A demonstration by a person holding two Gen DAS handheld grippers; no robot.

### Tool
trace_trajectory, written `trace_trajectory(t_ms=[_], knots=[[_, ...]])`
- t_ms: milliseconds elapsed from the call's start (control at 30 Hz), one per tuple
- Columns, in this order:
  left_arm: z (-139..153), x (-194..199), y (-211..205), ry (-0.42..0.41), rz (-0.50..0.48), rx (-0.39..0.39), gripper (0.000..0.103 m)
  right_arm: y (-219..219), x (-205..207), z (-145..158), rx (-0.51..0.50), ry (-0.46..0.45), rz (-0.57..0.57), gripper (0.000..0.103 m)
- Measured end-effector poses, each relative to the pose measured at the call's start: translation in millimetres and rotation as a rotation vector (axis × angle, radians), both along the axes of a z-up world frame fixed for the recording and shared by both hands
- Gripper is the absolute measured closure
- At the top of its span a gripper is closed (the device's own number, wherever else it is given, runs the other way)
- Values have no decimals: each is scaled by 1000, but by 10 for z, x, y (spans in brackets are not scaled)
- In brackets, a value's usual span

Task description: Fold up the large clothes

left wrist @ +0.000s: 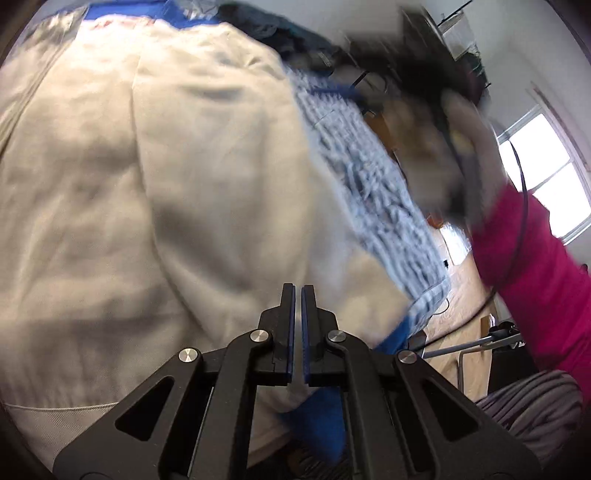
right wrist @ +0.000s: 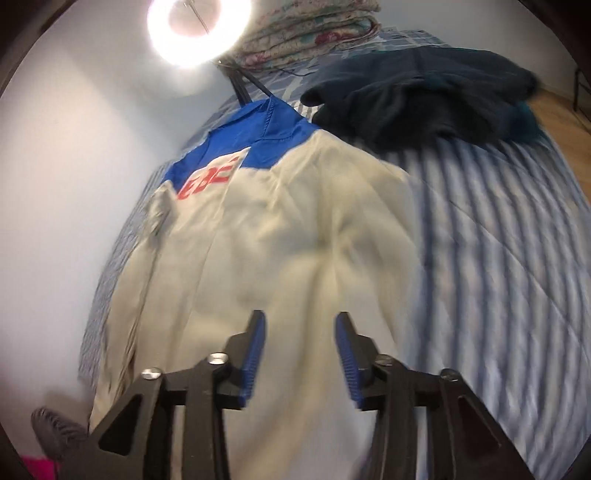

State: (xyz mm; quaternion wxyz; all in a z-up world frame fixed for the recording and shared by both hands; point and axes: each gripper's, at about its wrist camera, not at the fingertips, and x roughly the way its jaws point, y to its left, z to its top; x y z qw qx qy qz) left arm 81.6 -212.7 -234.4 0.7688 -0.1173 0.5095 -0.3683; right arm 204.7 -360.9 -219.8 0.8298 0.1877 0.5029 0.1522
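On the striped bed (right wrist: 498,258), cream jacket (right wrist: 277,240) lies spread, unfolded; left claw (left wrist: 298,291) pressed together, empty; right claw (right wrist: 300,321) spread, empty.

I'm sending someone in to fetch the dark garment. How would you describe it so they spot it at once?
Look at the bed with the blue-and-white striped cover. At its far end, past the cream jacket with the blue collar, lies a crumpled dark navy garment. It is the only dark item there; the folded floral quilt behind it is pale and patterned.
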Motion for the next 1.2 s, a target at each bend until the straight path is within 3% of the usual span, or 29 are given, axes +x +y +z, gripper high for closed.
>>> trace_trajectory(t_ms=[133, 267, 400, 500, 667, 733, 833, 867, 900, 967, 1067, 1200], knots=[[21, -67, -147, 6, -41, -16, 103, -377, -758, -216, 123, 86, -87, 51], [-216, -160, -240, 45, -86, 7, 103, -518, -1196, -557, 270, 139, -131, 51], [-120, -187, -233, 19, -101, 21, 103, -513, -1341, -783, 399, 127, -162, 51], [90, -156, -87, -18, -44, -16, 103, -510, -1299, -849, 483, 120, -165, 51], [157, -73, -20, -55, 5, -8, 103, -359, -1311, -891, 488, 107, -134, 51], [48, -4, -20, -22, 20, -9, 103, -372, -1325, -943, 535, 112, -160, 56], [-159, -40, -167, -13, 1, 46, 103, -371, -1336, -1042, 599, 138, -198, 79], [-202, -75, -197, -30, -6, 53, 103, -318, -1303, -1046, 591, 154, -196, 91], [-197, -90, -213, -51, -11, 55, 103, -245, -1266, -1002, 552, 159, -185, 96], [-145, -87, -200, -35, -32, 60, 103, -132, -1225, -866, 450, 151, -161, 98], [46, -72, -15, -9, 1, 4, 103, -5, -1165, -590, 301, 150, -130, 99], [402, -101, 324, -61, 37, -40, 103, 223, -1099, -173, 104, 114, -82, 100]])
